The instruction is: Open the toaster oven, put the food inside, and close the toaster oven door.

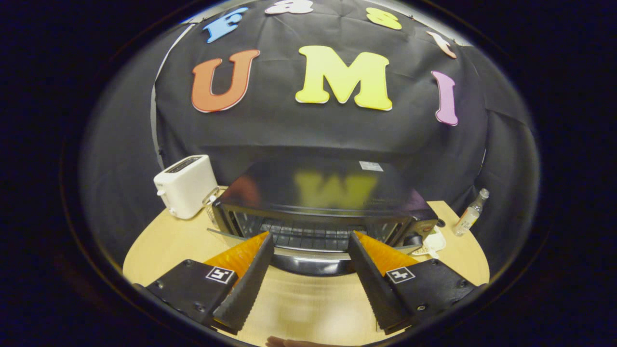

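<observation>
The black toaster oven (318, 193) stands on the round wooden table (159, 246), just ahead of my fingers. Its door (308, 254) is swung down toward me, with the dark handle (308, 267) at the near edge. The wire rack (308, 236) shows inside. My gripper (309, 237) is open, its two fingers wide apart with nothing between them, and the tips are level with the lowered door. A small white dish (432, 243) lies by the oven's right front corner; I cannot tell what is on it.
A white slot toaster (185, 185) sits left of the oven, with a small wire object (210, 202) between the two. A small clear bottle (471, 213) stands at the table's right edge. Part of a hand (289, 343) shows below the fingers.
</observation>
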`<state>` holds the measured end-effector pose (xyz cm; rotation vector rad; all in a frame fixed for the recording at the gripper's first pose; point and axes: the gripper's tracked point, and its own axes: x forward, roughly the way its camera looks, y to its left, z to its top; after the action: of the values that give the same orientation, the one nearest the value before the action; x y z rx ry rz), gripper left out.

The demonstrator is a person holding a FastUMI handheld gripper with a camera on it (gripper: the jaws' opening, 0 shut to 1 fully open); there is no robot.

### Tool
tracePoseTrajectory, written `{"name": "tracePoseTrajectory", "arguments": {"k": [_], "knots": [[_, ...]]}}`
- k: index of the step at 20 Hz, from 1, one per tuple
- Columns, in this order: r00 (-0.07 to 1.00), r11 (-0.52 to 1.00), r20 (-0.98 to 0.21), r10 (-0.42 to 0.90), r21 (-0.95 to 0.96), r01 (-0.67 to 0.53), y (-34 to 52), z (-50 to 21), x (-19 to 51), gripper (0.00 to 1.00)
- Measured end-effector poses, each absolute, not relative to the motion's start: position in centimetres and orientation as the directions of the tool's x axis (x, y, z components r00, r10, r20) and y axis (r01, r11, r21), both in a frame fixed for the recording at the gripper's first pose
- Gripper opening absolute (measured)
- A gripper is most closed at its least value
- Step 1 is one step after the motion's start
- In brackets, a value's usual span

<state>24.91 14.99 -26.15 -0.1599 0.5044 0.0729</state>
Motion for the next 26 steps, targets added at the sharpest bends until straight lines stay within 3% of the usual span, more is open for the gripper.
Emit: {"name": "tracePoseTrajectory", "arguments": {"k": [7, 14, 18, 26], "knots": [[0.782, 0.986, -0.623, 0.015, -0.123, -0.116, 14.1, -30.3, 19.4, 1.00], [0.618, 0.993, -0.783, 0.066, -0.007, -0.115, 13.1, -36.5, 16.7, 1.00], [0.560, 0.994, -0.821, 0.111, 0.083, -0.075, 12.5, -39.7, 16.9, 0.95], [0.581, 0.984, -0.794, 0.176, 0.128, -0.123, 12.3, -38.6, 16.7, 0.95]]}}
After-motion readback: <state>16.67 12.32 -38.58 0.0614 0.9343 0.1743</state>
